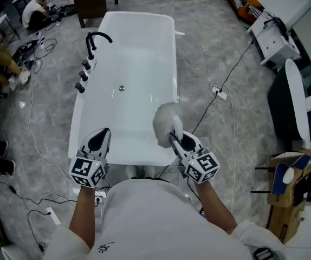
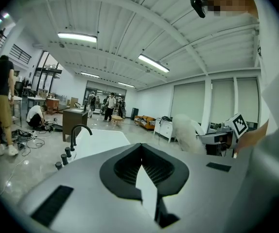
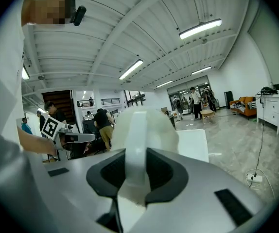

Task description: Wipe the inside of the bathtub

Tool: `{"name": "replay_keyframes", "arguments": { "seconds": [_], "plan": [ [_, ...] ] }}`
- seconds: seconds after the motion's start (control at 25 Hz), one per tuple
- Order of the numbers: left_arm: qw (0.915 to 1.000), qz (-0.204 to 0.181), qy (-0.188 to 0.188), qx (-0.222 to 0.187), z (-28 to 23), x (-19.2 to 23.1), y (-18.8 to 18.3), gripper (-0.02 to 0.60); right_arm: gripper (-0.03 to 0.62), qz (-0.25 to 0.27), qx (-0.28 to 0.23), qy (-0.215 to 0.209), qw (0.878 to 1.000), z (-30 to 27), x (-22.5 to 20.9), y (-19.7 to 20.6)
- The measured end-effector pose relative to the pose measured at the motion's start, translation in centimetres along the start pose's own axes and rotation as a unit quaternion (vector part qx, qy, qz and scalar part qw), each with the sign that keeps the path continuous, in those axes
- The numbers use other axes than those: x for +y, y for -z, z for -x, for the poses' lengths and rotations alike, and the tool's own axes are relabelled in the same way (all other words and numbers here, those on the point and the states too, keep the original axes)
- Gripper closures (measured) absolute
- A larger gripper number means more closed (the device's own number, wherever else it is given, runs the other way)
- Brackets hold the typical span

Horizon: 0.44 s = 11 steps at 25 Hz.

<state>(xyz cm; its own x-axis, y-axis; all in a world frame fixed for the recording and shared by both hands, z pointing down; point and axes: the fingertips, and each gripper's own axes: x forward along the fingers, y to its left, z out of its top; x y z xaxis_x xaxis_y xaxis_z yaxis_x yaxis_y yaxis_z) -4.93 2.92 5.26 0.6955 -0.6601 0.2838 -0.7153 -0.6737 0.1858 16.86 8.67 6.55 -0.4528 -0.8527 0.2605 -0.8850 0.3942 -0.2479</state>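
The white bathtub (image 1: 139, 64) lies lengthwise ahead of me, with a black faucet (image 1: 94, 40) and knobs on its left rim and a drain (image 1: 122, 88) in its floor. My right gripper (image 1: 176, 140) is shut on the white handle (image 3: 135, 144) of a fluffy white brush (image 1: 165, 122). The brush head hangs over the tub's near right corner. My left gripper (image 1: 98, 140) hovers at the near left rim, shut with nothing in it. In the left gripper view the tub (image 2: 100, 142), faucet (image 2: 78, 130) and brush (image 2: 185, 132) show beyond the jaws (image 2: 142, 178).
Cables cross the marble floor, with a power strip (image 1: 219, 93) right of the tub. A white cabinet (image 1: 274, 39) stands far right and a dark wooden cabinet (image 1: 90, 1) past the tub's far end. A cardboard box (image 1: 285, 180) sits near right. People stand and crouch at the left.
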Motion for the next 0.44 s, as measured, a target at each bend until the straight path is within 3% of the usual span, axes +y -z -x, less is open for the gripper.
{"name": "replay_keyframes", "arguments": {
  "seconds": [0.44],
  "plan": [
    [0.9999, 0.009, 0.004, 0.001, 0.6, -1.3, 0.6, 0.571, 0.497, -0.007, 0.003, 0.012, 1.0, 1.6, 0.1, 0.6]
  ]
}}
